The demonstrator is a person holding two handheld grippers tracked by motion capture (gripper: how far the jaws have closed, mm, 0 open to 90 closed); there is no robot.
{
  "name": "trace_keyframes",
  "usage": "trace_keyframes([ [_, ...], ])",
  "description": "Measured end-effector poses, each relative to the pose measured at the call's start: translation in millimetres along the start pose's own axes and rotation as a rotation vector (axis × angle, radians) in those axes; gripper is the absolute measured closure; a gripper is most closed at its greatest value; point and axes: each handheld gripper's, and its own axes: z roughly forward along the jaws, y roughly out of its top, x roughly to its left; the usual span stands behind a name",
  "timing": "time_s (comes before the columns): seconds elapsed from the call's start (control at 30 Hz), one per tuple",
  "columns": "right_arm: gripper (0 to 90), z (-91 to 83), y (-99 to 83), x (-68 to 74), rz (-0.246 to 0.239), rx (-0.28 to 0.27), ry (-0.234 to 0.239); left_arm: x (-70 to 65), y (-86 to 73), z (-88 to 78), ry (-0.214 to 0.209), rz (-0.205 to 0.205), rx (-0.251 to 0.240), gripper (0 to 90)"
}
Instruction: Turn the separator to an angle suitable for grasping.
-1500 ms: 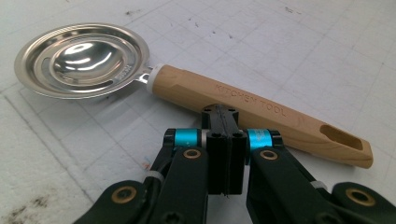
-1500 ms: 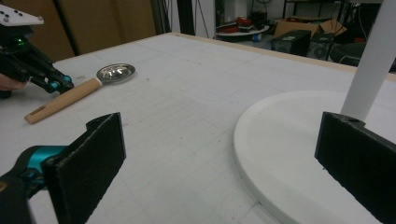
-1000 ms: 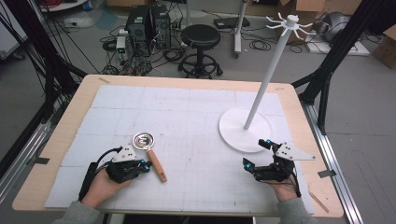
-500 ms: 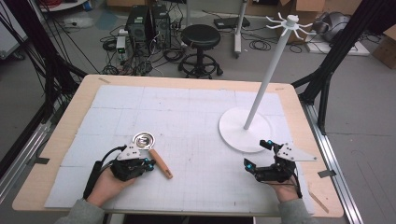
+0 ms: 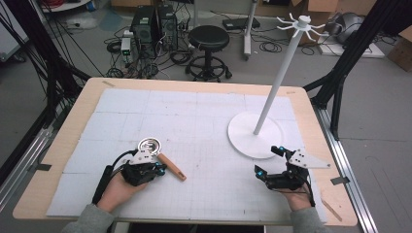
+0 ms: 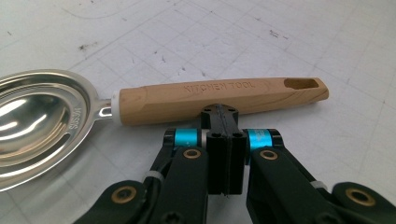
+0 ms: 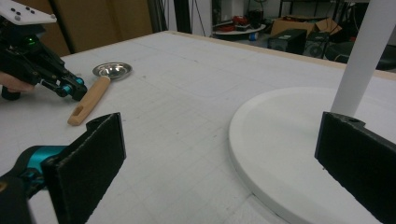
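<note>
While the left gripper (image 6: pixel 219 112), jaws pressed together, noses a wooden-handled spoon (image 6: pixel 219 97), the right gripper (image 7: pixel 219 154) gapes wide.

Each claw (image 5: pixel 160 169) is black with bright blue collars, brass-coloured screws and flat black pads (image 7: pixel 93 158). A pale three-cornered plate (image 5: pixel 307 159) tops each, a black cable (image 5: pixel 104 174) trails off, and the sleeves (image 5: pixel 92 221) are grey.

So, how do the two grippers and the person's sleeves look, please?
Both the left gripper and the right gripper are black, with cyan rings near the jaws and brass-coloured pivot pins. Each has a pale grey triangular plate on top and a black cable trailing back. The sleeves are grey.
</note>
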Motion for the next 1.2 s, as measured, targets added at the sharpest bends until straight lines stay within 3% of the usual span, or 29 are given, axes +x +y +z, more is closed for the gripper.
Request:
trace_keyframes([
  [0.47, 1.0, 1.7, -0.3, 0.0, 0.003, 0.007, 0.009, -1.5, 6.8, 9.1, 0.006, -0.004, -0.006, 89.7],
  [0.53, 1.0, 1.8, -0.1, 0.0, 0.004, 0.007, 0.009, -0.9, 8.3, 5.3, 0.013, 0.014, -0.009, 89.7],
  [0.67, 1.0, 1.4, -0.6, -0.8, 0.003, 0.006, 0.005, 7.1, 19.4, -9.1, 0.015, -0.014, -0.075, 89.8],
  [0.73, 1.0, 0.9, -0.5, -1.6, 0.006, -0.001, 0.003, 15.0, 32.5, -16.9, 0.001, -0.038, -0.093, 89.8],
  [0.8, 1.0, 0.9, -0.2, -1.8, 0.01, -0.003, 0.002, 16.6, 35.8, -17.6, 0.002, -0.029, -0.097, 89.8],
  [0.9, 1.0, 1.6, 0.1, -0.6, 0.014, -0.003, 0.01, 23.0, 40.0, -12.8, 0.007, -0.039, -0.076, 89.8],
  [1.0, 1.0, 3.7, 1.2, 2.2, 0.003, -0.003, 0.021, 28.9, 38.0, -2.8, 0.04, -0.034, -0.019, 89.7],
  [1.2, 1.0, 6.0, 1.3, 3.0, -0.001, 0.001, 0.029, 32.7, 39.3, 10.0, 0.056, -0.047, -0.006, 89.8],
])
